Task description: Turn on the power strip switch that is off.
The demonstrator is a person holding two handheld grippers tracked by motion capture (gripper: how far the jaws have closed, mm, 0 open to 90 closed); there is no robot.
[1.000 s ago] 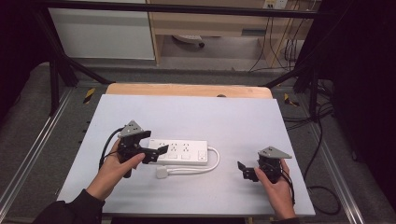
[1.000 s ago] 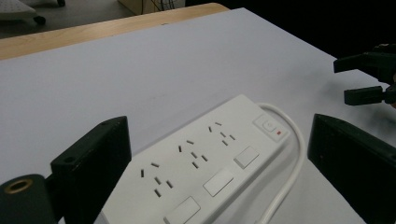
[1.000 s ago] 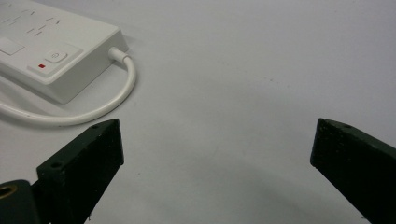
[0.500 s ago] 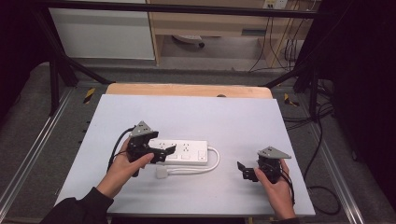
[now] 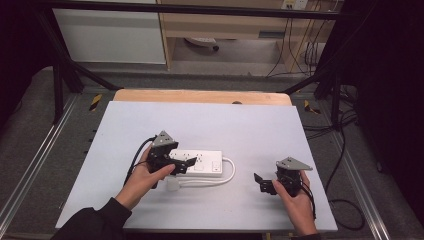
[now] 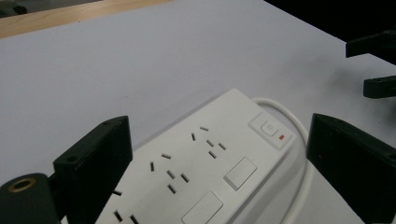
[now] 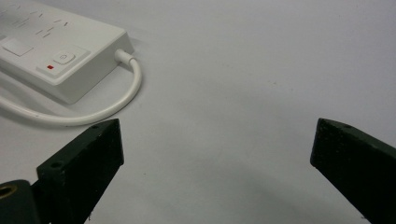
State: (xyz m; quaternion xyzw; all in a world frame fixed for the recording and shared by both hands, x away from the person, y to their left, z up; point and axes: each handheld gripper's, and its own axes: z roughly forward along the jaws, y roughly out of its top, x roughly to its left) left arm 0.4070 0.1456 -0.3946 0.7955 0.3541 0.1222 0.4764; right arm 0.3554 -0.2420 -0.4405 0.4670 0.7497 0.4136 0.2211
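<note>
Step in hand: the left gripper (image 5: 181, 163) was closing in on the power strip (image 5: 199, 163), jaws either side of its near end — a grasp being lined up, by my reading.
Power strip: it lay flat on the bench (image 5: 250, 125), about midway between the left and right edges and nearer the front edge, sockets up, switch end (image 6: 271, 129) pointing toward the right edge.
Cord: the white cord (image 5: 227, 172) left the switch end and looped back along the front of the strip to a plug (image 5: 172, 184) by the left hand.
Left gripper: spread wide, nothing gripped; in the left gripper view the strip's body sat between the two black jaws, not yet touched as far as I could tell.
Right gripper: the right gripper (image 5: 265, 182) was wide open and empty too, resting well apart near the front right corner, pointing at the strip.
Doing it well: centre the jaws across the strip's narrow width, keep them level, and clear the cord loop before closing.
Risk: a skewed pinch could let the smooth casing slide or twist.
</note>
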